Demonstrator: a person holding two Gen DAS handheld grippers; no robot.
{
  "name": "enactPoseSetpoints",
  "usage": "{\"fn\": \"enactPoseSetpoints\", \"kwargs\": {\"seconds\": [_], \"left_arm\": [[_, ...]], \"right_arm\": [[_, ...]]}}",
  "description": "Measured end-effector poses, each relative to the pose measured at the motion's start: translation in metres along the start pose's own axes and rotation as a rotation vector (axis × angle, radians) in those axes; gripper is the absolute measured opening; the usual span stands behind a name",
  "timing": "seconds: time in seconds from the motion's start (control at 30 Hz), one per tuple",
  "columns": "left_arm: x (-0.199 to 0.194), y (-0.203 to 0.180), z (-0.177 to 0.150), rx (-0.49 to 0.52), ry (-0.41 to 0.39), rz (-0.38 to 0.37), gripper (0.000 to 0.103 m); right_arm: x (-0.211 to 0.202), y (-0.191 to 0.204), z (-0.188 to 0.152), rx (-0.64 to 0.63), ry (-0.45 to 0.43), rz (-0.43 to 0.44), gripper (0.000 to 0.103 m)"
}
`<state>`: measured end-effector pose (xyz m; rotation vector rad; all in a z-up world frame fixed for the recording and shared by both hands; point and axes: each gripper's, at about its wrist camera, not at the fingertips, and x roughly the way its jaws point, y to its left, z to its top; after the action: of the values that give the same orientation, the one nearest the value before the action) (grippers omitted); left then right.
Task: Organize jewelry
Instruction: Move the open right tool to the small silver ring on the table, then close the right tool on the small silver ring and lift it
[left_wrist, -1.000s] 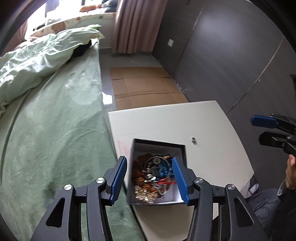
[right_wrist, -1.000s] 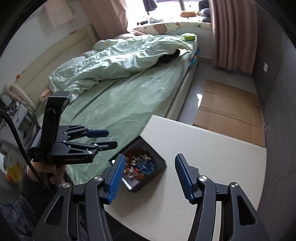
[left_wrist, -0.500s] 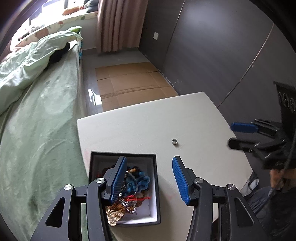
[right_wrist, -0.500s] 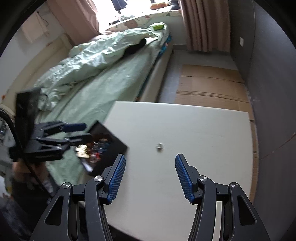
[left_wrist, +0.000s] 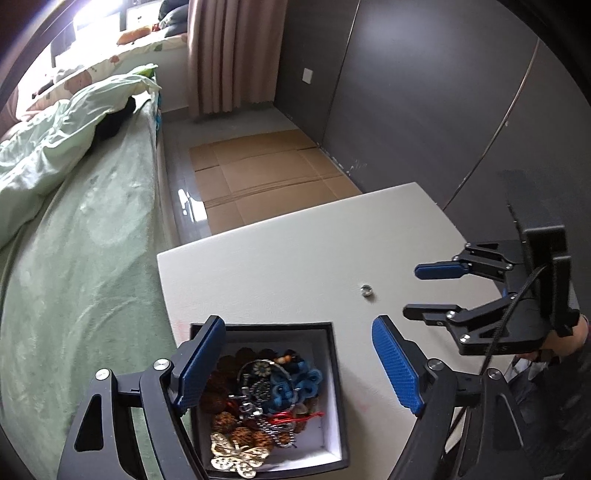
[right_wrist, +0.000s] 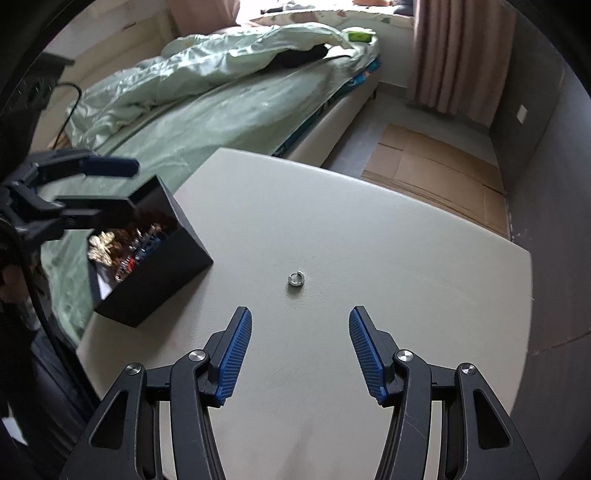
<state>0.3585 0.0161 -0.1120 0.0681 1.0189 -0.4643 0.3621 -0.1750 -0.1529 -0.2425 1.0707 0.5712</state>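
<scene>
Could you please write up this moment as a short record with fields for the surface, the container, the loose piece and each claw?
surface: white table beside a bed with green bedding
container: black box, open-topped, at the table's edge, heaped with mixed jewelry
loose piece: small silver ring, alone on the bare tabletop, apart from the box
left claw: open, jaws have just been opening, one finger over the box, gripping nothing
right claw: open, jaws have just been closing a little, nothing between them, the ring ahead of its fingertips
</scene>
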Motion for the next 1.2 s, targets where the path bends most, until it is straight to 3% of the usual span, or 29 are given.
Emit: {"fn": "enactPoseSetpoints", "kwargs": {"seconds": [0.17, 0.3, 0.67, 0.8, 0.97, 1.2], "left_arm": [[0.002, 0.014, -0.004, 0.002, 0.009, 0.011, 0.085], [0.001, 0.026, -0.007, -0.013, 0.008, 0.021, 0.093], [-0.005, 0.042, -0.009, -0.036, 0.005, 0.031, 0.093], [-0.011, 0.047, -0.01, -0.05, -0.003, 0.032, 0.093], [-0.019, 0.05, -0.01, -0.067, -0.013, 0.029, 0.093], [-0.034, 0.052, -0.011, -0.091, -0.039, 0.042, 0.093]], "right_arm": [[0.023, 0.004, 0.004, -0.045, 0.035, -0.008, 0.043], [0.034, 0.005, 0.01, -0.064, 0.048, -0.009, 0.039], [0.049, 0.006, 0.021, -0.085, 0.059, -0.053, 0.029], [0.049, 0.01, 0.023, -0.102, 0.078, -0.062, 0.014], [0.045, 0.013, 0.023, -0.094, 0.089, -0.074, 0.014], [0.009, 0.021, 0.031, -0.05, -0.004, -0.034, 0.014]]}}
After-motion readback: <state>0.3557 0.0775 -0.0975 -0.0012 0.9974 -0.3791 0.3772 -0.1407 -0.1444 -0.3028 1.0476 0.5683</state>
